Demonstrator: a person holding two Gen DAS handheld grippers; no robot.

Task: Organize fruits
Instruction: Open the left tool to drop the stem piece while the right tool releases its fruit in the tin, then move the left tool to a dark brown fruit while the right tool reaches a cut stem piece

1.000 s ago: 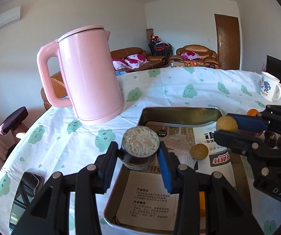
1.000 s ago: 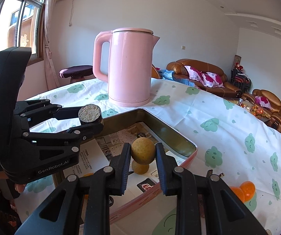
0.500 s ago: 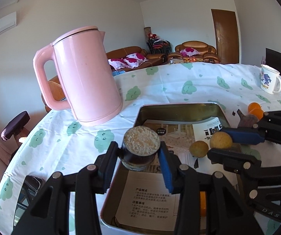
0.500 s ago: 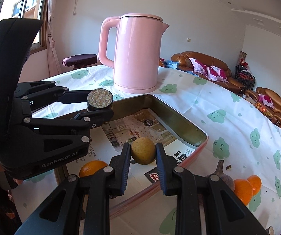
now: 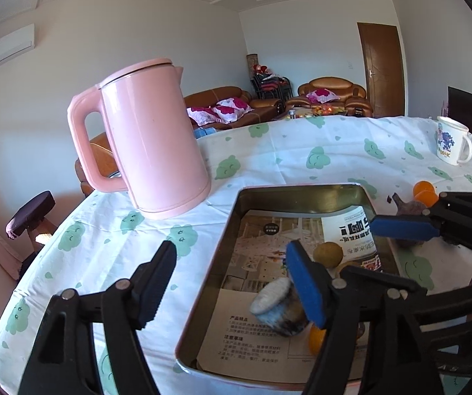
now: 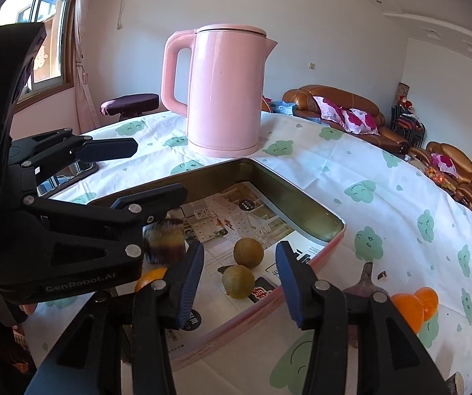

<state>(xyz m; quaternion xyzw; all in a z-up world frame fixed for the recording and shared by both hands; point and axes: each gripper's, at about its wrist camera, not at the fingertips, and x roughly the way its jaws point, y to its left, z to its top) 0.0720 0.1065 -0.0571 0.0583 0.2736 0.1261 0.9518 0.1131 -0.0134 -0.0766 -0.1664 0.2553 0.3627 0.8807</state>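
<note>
Pink kettle (image 6: pixel 226 92) standing far behind metal tray (image 6: pixel 301 220). Both claws opening, nothing clamped: left gripper (image 5: pixel 232 279) beside blurred dark fruit chunk (image 5: pixel 277 307), right gripper (image 6: pixel 239 279) above two brown fruits (image 6: pixel 248 252). Oranges (image 6: pixel 415 306) outside, right.

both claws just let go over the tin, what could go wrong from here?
1. The dark cut fruit piece is blurred below the opening left claw, apparently mid-drop; it may roll onto the orange in the tin tray.
2. The right claw, also opening, hangs just above the two brown fruits; lowering could knock them.
3. The claws sit close together and could collide.
</note>
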